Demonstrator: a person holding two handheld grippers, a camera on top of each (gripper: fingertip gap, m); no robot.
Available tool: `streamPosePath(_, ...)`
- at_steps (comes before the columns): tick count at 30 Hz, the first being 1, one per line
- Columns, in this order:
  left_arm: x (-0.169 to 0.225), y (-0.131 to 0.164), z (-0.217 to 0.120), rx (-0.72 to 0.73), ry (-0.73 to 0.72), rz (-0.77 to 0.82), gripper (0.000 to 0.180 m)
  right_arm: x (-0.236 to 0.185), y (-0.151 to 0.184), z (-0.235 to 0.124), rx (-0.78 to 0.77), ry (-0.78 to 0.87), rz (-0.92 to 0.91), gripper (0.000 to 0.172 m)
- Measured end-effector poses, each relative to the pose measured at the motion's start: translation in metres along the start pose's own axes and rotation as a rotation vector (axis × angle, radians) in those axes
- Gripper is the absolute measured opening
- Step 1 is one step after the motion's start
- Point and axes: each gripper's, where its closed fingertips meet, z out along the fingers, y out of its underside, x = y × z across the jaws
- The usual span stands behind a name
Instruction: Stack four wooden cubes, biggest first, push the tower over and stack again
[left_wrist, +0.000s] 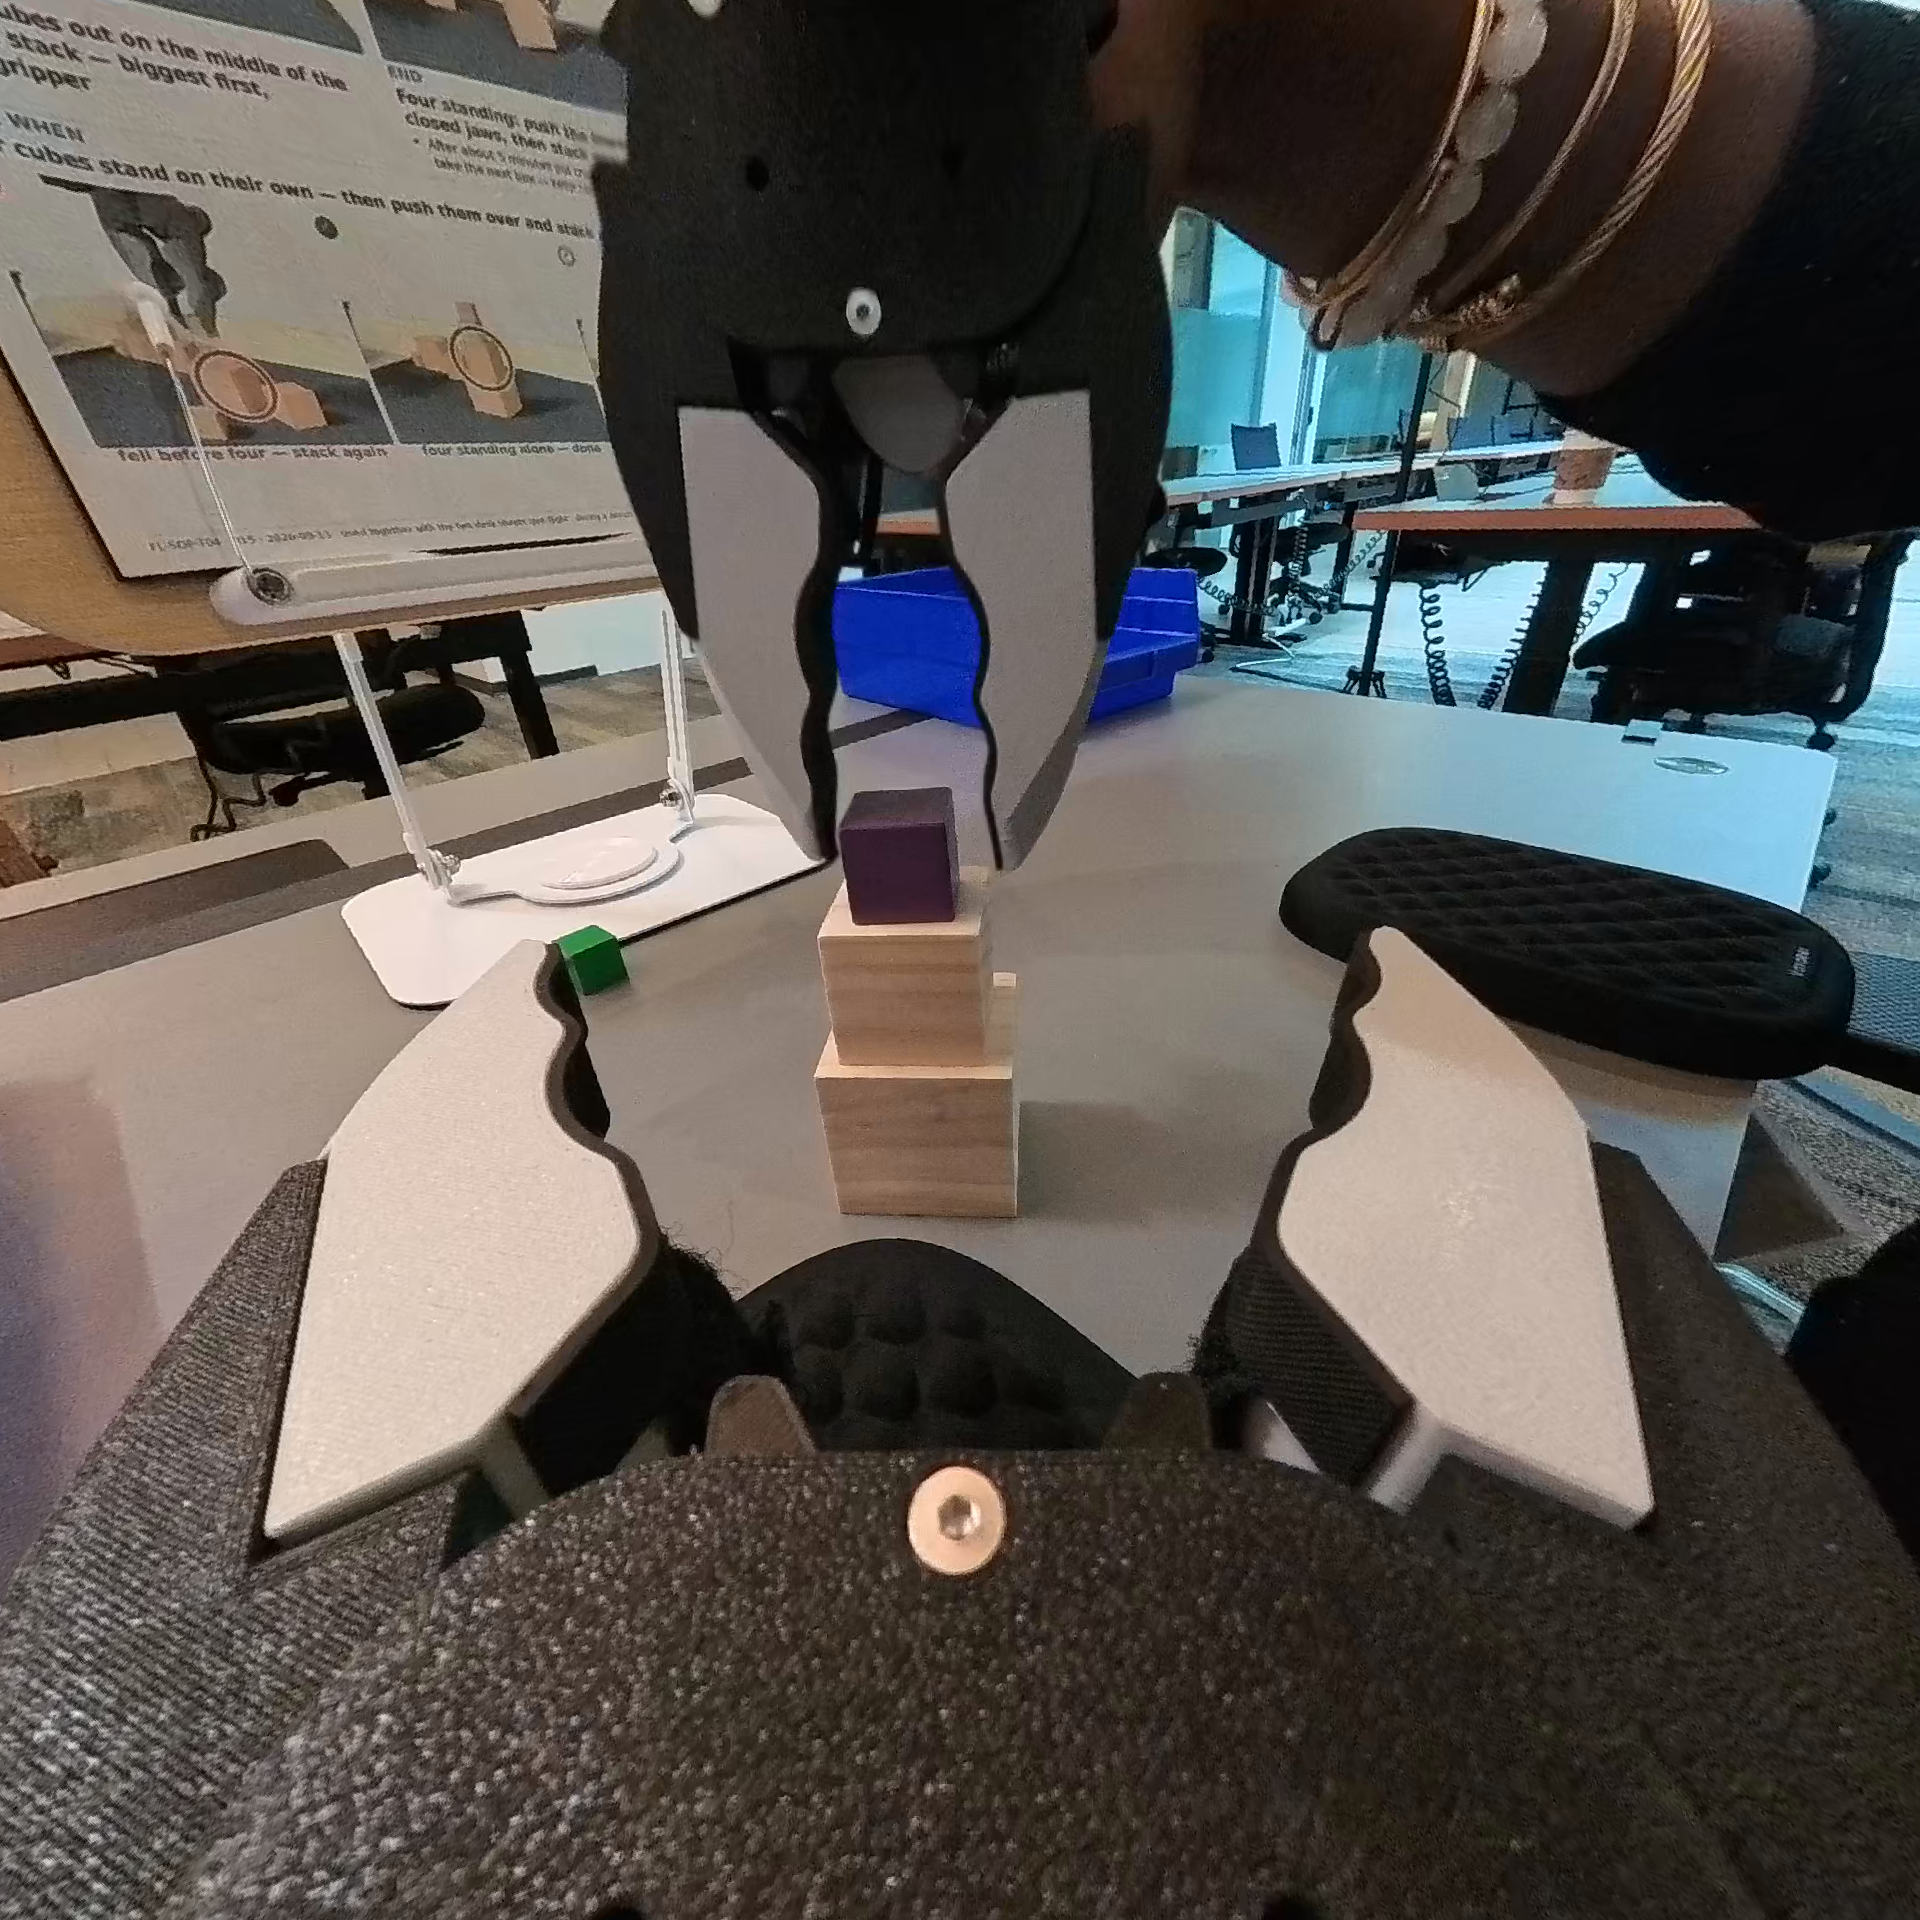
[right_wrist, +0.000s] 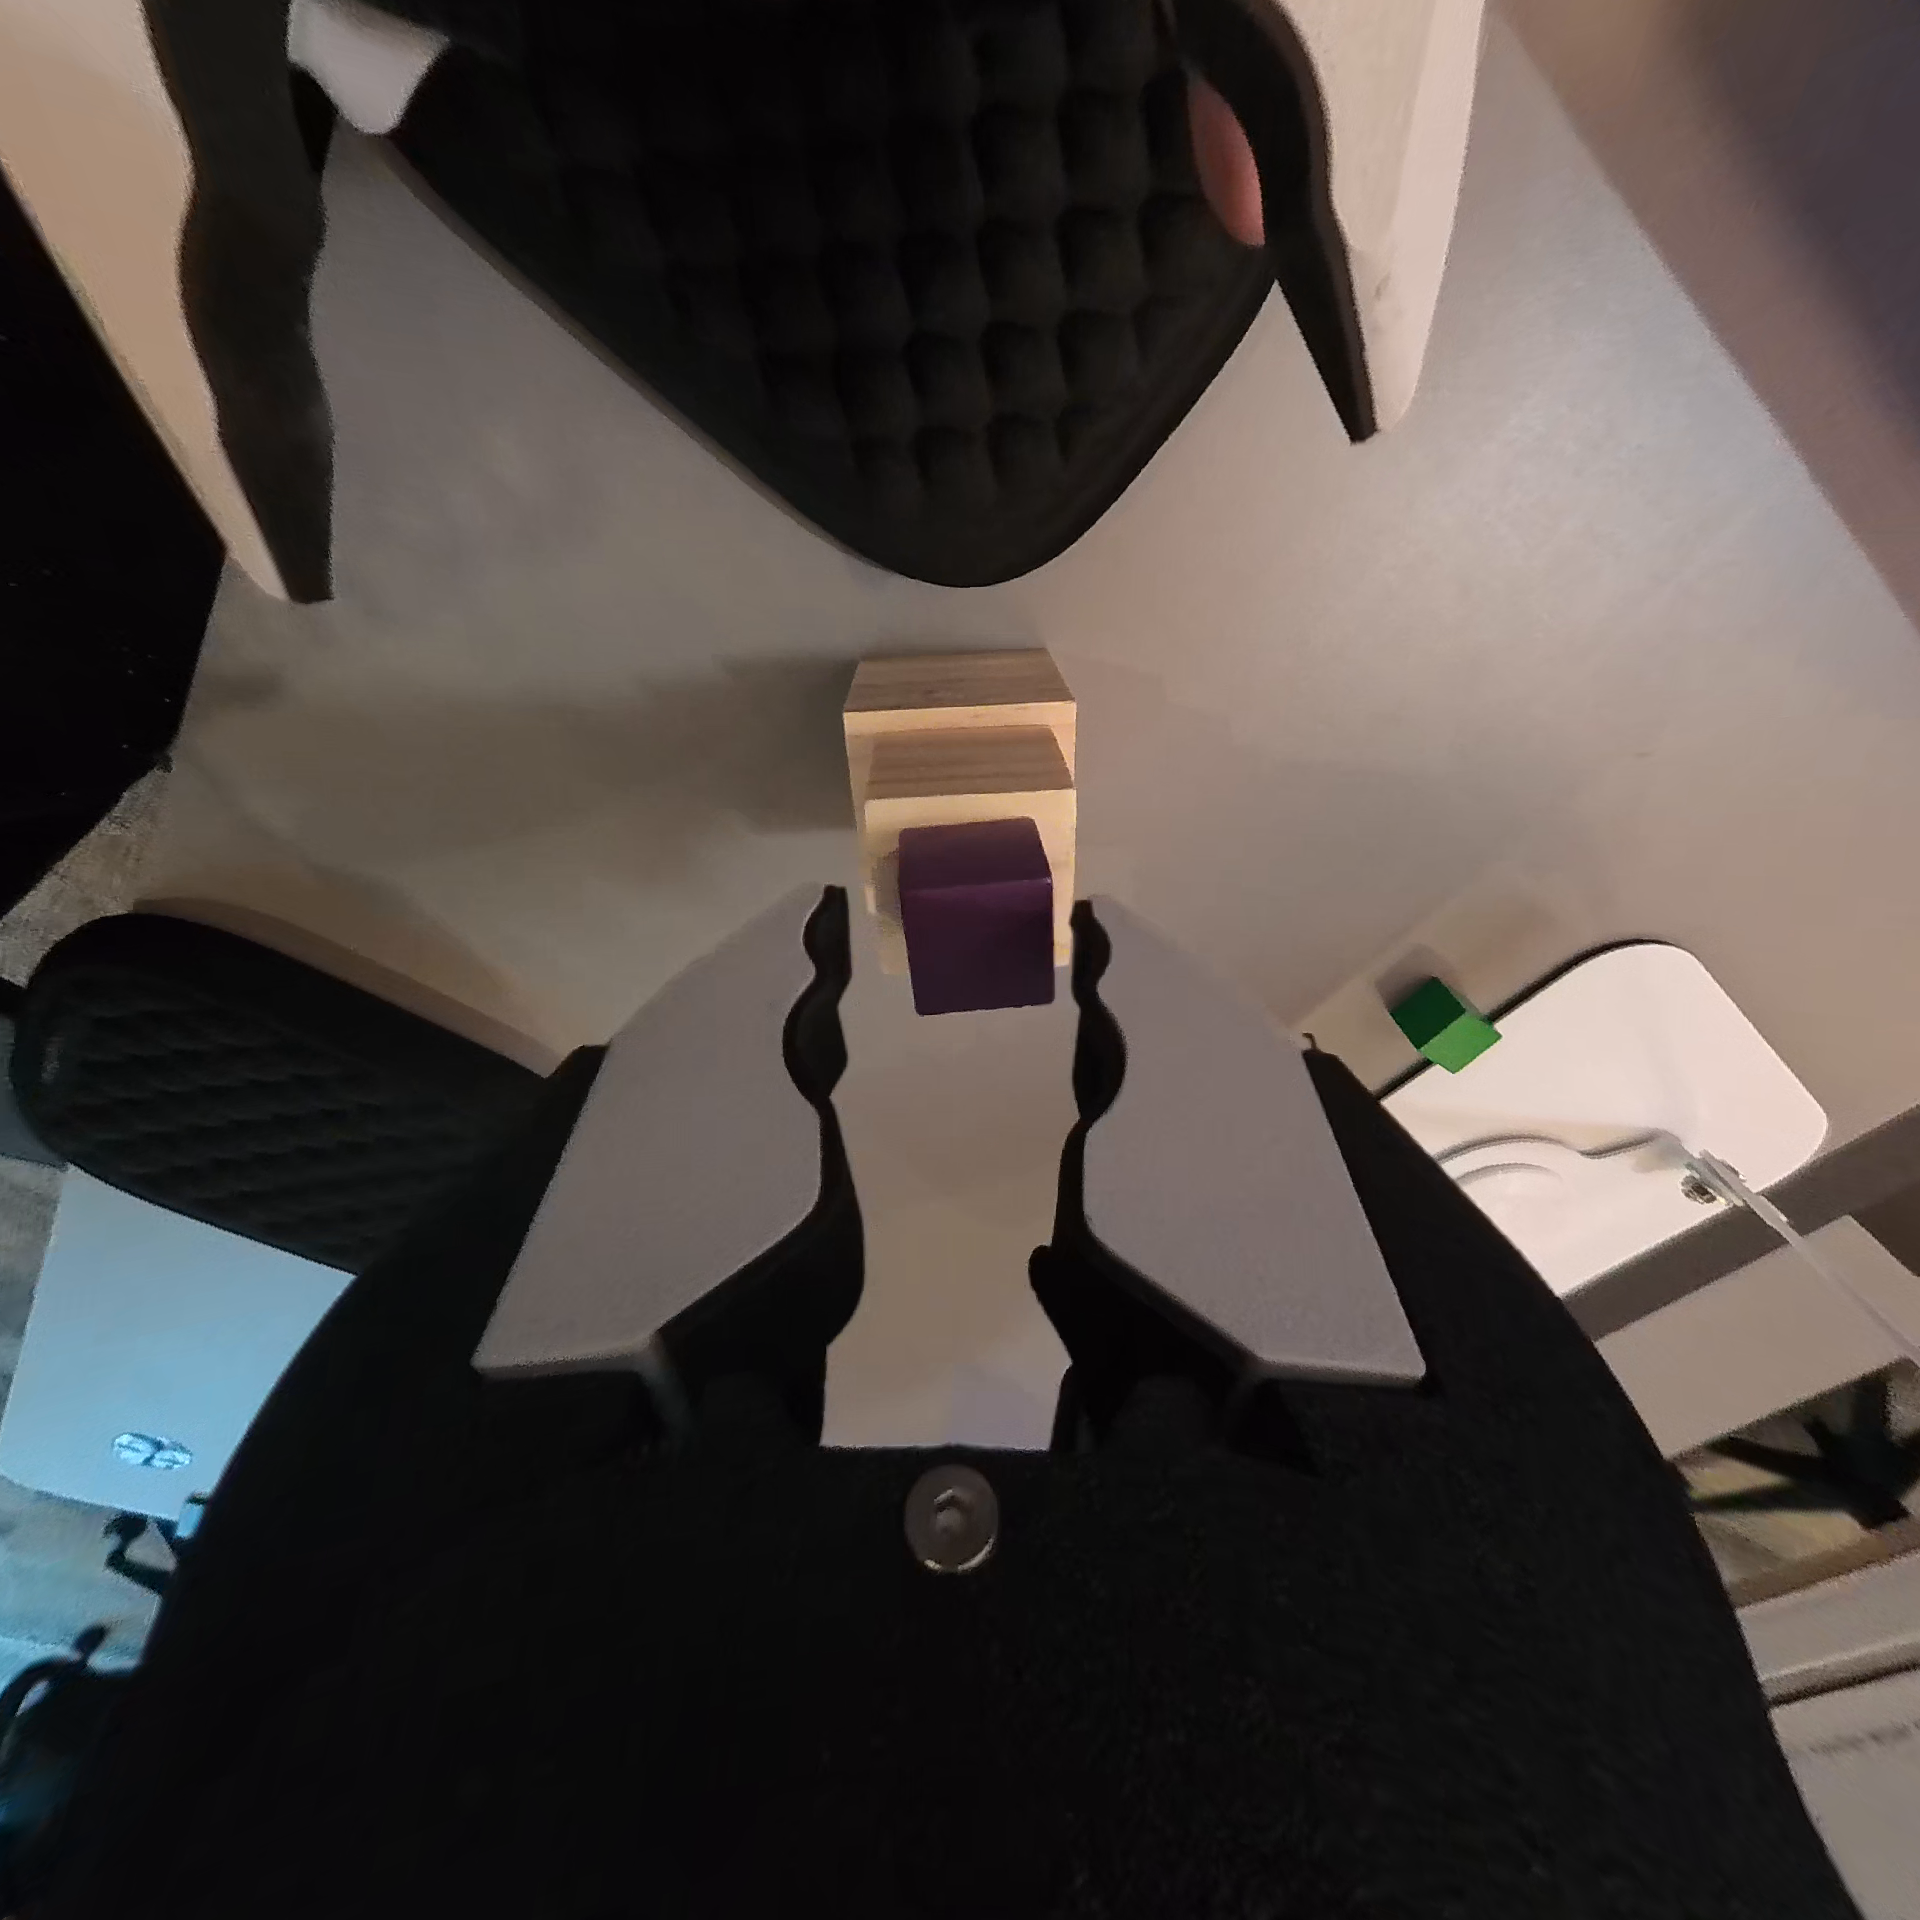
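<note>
Landmark: the stack of cubes (left_wrist: 914, 1039), mid-table (left_wrist: 1351, 831). Largest cube (left_wrist: 920, 1143) at bottom, middle cube (left_wrist: 902, 987) on it, small cube (left_wrist: 899, 857) on top. Right gripper (left_wrist: 914, 857) directly above the stack, fingers either side of the small cube, gaps showing. Loose cube (left_wrist: 592, 958) left of the stack, beside the stand base (left_wrist: 582, 883). Pad (left_wrist: 1558, 945) right. Bin (left_wrist: 997, 644) behind. Left gripper (left_wrist: 956, 997) in front, jaws wide.

The left wrist view looks level across the table (left_wrist: 1351, 831), close. The right wrist view looks steeply down. Both share the cube stack (left_wrist: 914, 1039).

Bare table (left_wrist: 1195, 1039) around cube stack (left_wrist: 914, 1039).
</note>
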Motion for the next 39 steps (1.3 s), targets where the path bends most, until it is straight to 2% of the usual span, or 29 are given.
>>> streamPosePath(5,0.0,0.0,0.0,0.001,-0.001,0.001,0.133,0.014,0.001,-0.021,0.121,0.05,0.072,0.049)
streamPosePath(10,0.0,0.0,0.0,-0.001,-0.001,0.002,0.133,0.064,0.027,-0.036,0.261,0.19,0.277,0.049)
streamPosePath(16,0.0,0.0,0.0,-0.001,0.0,-0.001,0.133,0.104,0.071,0.012,0.253,0.191,0.408,0.048)
streamPosePath(22,0.0,0.0,0.0,0.002,0.002,-0.006,0.133,0.141,0.095,0.055,0.243,0.214,0.496,0.044)
streamPosePath(27,0.0,-0.001,-0.001,0.007,0.006,-0.01,0.133,0.16,0.099,0.073,0.255,0.208,0.523,0.04)
streamPosePath(39,0.0,-0.002,-0.001,0.014,0.009,-0.018,0.133,0.169,0.098,0.091,0.216,0.185,0.524,0.031)
